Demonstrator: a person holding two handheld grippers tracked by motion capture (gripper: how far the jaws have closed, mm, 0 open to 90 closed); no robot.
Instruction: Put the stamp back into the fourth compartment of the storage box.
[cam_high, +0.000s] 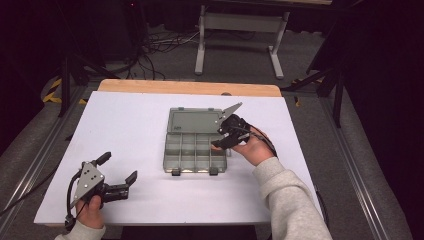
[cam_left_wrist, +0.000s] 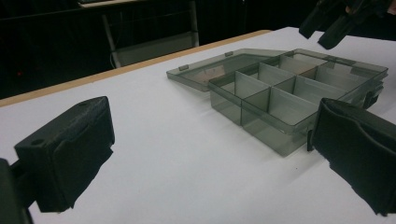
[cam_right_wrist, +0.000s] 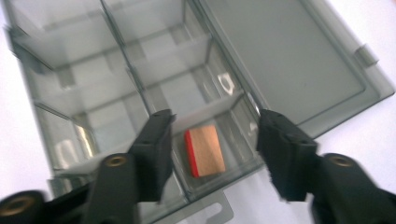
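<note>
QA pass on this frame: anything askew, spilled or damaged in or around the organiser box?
Nothing stands out. The smoky clear plastic organiser box lies flat with its lid open; one small wooden block with a red edge lies inside a corner compartment, slightly skewed, not spilled.

One smoky grey plastic organiser box (cam_high: 195, 152) is lying open on one white table (cam_high: 125, 125), with its one hinged lid (cam_high: 192, 121) resting flat on the far side. Its tray is showing eight compartments, in two rows of four. One small wooden block (cam_right_wrist: 205, 150) with a red edge is lying in a corner compartment at the right end of the far row, next to the lid. Two latches are sitting on the near wall of the box. Two hand-held grippers are showing: the left gripper (cam_high: 118, 171) and the right gripper (cam_high: 216, 139), each with two black jaws
</note>
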